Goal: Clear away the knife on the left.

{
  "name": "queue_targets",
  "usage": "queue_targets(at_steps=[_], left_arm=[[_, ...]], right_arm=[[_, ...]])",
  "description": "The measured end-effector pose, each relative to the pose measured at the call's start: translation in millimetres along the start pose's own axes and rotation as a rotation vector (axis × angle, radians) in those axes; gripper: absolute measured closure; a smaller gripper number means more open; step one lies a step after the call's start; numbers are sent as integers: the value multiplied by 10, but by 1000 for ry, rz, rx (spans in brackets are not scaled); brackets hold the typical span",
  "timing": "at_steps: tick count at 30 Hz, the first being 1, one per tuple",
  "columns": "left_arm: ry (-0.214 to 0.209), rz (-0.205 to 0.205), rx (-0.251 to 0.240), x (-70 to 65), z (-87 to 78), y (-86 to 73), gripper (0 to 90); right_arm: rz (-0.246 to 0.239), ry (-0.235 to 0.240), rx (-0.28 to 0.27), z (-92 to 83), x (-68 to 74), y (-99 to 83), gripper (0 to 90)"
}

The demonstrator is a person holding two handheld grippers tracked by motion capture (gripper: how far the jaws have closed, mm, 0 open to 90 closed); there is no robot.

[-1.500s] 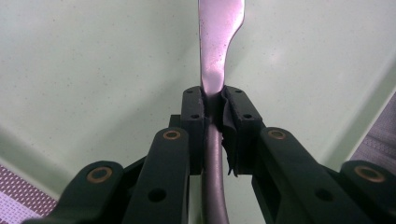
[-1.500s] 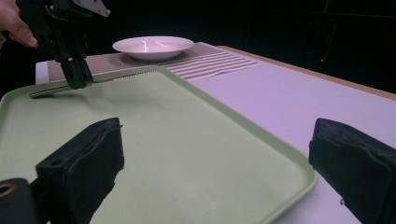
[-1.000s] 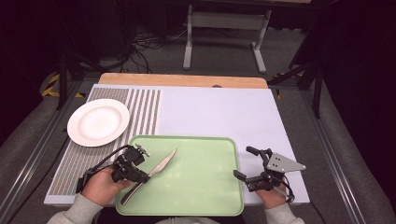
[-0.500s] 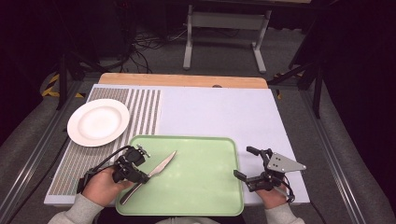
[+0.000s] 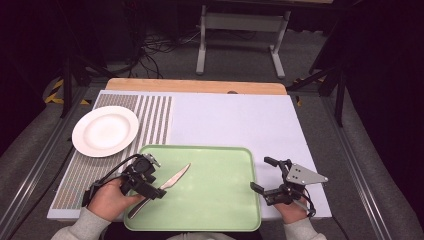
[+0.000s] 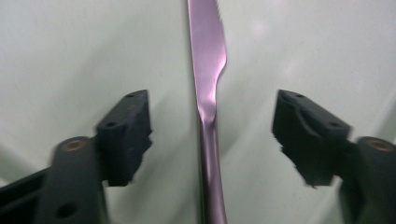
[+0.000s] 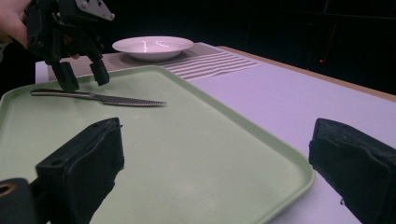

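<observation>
A: Item: knife [image 5: 172, 180]. Location?
B: Laid flat on the green tray [image 5: 220, 210], near left part.
A: Left gripper [image 5: 152, 187]?
B: Jaws just spread apart; knife released between them, judged delivered. Right gripper [image 5: 267, 179] held agape, unladen.

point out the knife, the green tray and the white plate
knife [image 5: 176, 178], high view, on the blade
green tray [image 5: 220, 200], high view, on its bare floor
white plate [image 5: 105, 130], high view, on its middle
</observation>
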State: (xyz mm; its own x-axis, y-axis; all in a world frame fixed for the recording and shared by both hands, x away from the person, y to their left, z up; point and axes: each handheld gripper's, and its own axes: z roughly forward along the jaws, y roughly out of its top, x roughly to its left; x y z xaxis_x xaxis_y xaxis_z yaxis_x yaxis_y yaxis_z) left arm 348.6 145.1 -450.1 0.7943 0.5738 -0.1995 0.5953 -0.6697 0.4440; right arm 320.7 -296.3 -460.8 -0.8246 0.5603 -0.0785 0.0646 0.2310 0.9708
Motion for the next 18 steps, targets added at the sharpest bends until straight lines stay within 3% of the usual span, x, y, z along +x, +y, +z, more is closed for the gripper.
queue_targets(at_steps=[1,4,7,11,13,16,18], left_arm=[[9,47,-25,-21,-11,6,235],[30,134,-68,-84,-24,20,243],[70,239,-100,-161,-16,24,411],[99,318,-92,-240,4,24,736],[98,337,-95,-264,13,23,860],[103,368,-87,-286,29,25,898],[117,404,-51,-307,81,26,899]], right_arm=[[0,0,0,0,0,0,37],[-1,-2,-1,1,1,0,38],[-1,-1,-1,3,3,-1,38],[-1,-2,-1,1,2,-1,38],[0,-1,-4,1,0,-2,38],[0,0,-4,3,0,-3,38],[1,2,-4,5,0,-4,38]])
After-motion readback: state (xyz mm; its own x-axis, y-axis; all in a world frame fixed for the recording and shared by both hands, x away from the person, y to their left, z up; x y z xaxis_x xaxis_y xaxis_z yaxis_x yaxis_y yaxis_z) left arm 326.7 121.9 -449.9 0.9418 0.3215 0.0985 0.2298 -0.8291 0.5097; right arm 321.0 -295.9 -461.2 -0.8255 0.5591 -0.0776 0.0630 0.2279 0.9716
